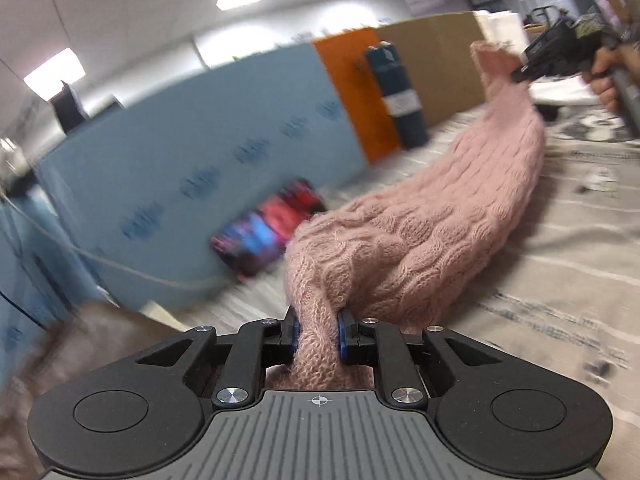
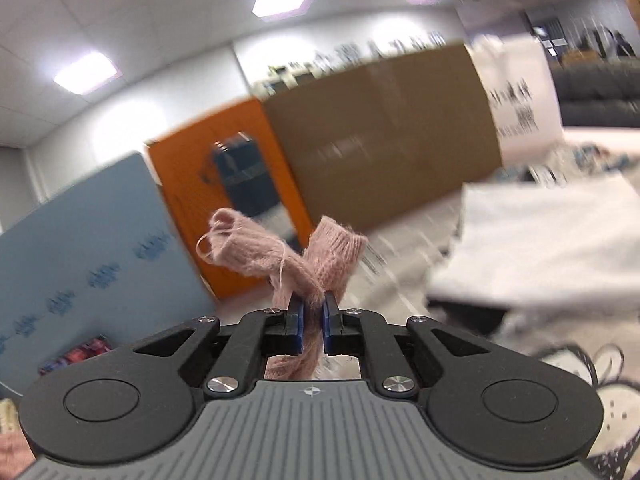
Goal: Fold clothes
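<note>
Left gripper (image 1: 319, 334) and right gripper (image 2: 312, 322) each clamp an end of the pink knit sweater (image 1: 420, 232), slung bunched and lifted between them above the patterned bedspread (image 1: 560, 280), showing no fold, so folding seemingly remains.

Left black two-finger gripper (image 1: 319, 334): matte black linkage arms, silver screw heads at the pivots, blue pads (image 1: 343, 336) inside the fingers, grey ribbed housing stamped with a small white crosshair, round black discs either side. Right black two-finger gripper (image 2: 313, 326) matches it: same blue pads (image 2: 297, 328), screws, crosshair.
</note>
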`<state>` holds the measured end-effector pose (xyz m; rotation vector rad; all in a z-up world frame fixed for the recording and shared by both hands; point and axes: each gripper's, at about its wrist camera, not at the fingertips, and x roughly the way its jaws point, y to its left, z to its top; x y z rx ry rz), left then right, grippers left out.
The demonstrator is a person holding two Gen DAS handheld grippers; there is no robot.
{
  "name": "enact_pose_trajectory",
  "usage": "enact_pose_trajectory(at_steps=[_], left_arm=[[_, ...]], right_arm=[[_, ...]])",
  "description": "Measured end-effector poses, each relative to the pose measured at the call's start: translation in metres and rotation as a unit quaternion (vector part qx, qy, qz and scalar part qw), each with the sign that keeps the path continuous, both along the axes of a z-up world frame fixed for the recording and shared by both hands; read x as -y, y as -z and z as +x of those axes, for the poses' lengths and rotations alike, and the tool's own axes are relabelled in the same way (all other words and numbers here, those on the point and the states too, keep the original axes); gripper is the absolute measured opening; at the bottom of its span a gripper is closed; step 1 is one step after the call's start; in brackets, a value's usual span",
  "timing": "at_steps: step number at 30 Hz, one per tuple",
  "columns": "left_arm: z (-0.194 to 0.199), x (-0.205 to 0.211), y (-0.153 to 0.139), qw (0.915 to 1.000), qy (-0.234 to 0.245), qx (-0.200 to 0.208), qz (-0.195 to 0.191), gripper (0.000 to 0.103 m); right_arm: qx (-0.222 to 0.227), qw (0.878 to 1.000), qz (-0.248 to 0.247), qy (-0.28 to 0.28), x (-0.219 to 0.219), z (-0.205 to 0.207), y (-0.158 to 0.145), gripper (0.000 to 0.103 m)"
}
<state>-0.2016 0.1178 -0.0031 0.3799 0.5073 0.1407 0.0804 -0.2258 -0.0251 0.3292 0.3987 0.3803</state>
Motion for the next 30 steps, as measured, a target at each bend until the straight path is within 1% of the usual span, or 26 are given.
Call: enact_pose_trajectory(at_steps=[3,5,6,7,8,9,10,12,14,15,17,18,20,21,22,23,24,26,29,30], left_arm=[[-0.004,-0.003,0.002,0.9998,0.007,-0.004,-0.019,0.021],[-0.004,-0.008,0.000,0.9991,0.011,-0.004,-0.041,0.027],[-0.004,-0.010,-0.002,0.9986,0.013,0.000,-0.052,0.040],[-0.003,-0.012,-0.004,0.9978,0.015,0.006,-0.064,0.067],[0.000,-0.013,-0.005,0.9966,0.015,0.015,-0.080,0.081],[0.001,-0.014,-0.006,0.9947,0.018,0.023,-0.099,0.093],[0.004,-0.016,-0.008,0.9927,0.023,0.024,-0.116,0.093],[0.015,-0.018,-0.013,0.9893,0.032,0.020,-0.141,0.093],[0.025,-0.021,-0.017,0.9860,0.036,0.017,-0.162,0.093],[0.031,-0.022,-0.018,0.9840,0.038,0.013,-0.174,0.093],[0.041,-0.021,-0.020,0.9812,0.042,0.008,-0.188,0.093],[0.045,-0.019,-0.020,0.9810,0.043,0.006,-0.189,0.093],[0.049,-0.011,-0.019,0.9850,0.042,0.006,-0.167,0.089],[0.048,-0.006,-0.018,0.9878,0.044,0.008,-0.149,0.072],[0.047,-0.001,-0.017,0.9906,0.044,0.007,-0.129,0.045],[0.046,0.004,-0.016,0.9932,0.041,0.006,-0.109,0.031],[0.044,0.008,-0.016,0.9950,0.040,0.008,-0.091,0.021],[0.034,0.015,-0.016,0.9959,0.051,0.022,-0.071,0.020],[0.015,0.031,-0.016,0.9957,0.074,0.045,-0.034,0.020],[0.008,0.037,-0.015,0.9950,0.083,0.050,-0.022,0.020]], right_arm=[[-0.037,0.999,-0.002,0.024,0.007,0.010,0.015,0.008],[-0.052,0.998,-0.010,0.046,0.010,0.013,0.020,0.012],[-0.056,0.996,-0.013,0.065,0.009,0.016,0.024,0.016],[-0.057,0.995,-0.016,0.082,0.010,0.018,0.026,0.028],[-0.055,0.993,-0.020,0.101,0.012,0.017,0.027,0.035],[-0.050,0.992,-0.019,0.113,0.014,0.016,0.028,0.043],[-0.046,0.992,-0.004,0.114,0.017,0.015,0.029,0.045],[-0.039,0.992,0.024,0.116,0.022,0.012,0.032,0.050],[-0.027,0.993,0.046,0.108,0.027,0.008,0.031,0.052],[-0.021,0.993,0.057,0.104,0.029,0.007,0.031,0.055],[-0.009,0.993,0.066,0.093,0.030,0.004,0.028,0.057],[-0.007,0.995,0.064,0.082,0.028,0.003,0.027,0.058],[-0.004,0.996,0.062,0.060,0.024,0.002,0.025,0.060],[-0.002,0.997,0.060,0.049,0.023,0.001,0.024,0.061],[0.000,0.998,0.059,0.037,0.021,0.000,0.023,0.061],[0.002,0.998,0.058,0.026,0.019,-0.001,0.022,0.062],[0.004,0.998,0.056,0.015,0.017,-0.002,0.022,0.062],[0.007,0.999,0.052,-0.011,0.012,-0.005,0.020,0.062],[0.001,0.996,0.059,-0.065,0.007,-0.006,0.020,0.062],[-0.008,0.995,0.063,-0.082,0.004,-0.007,0.020,0.062]])
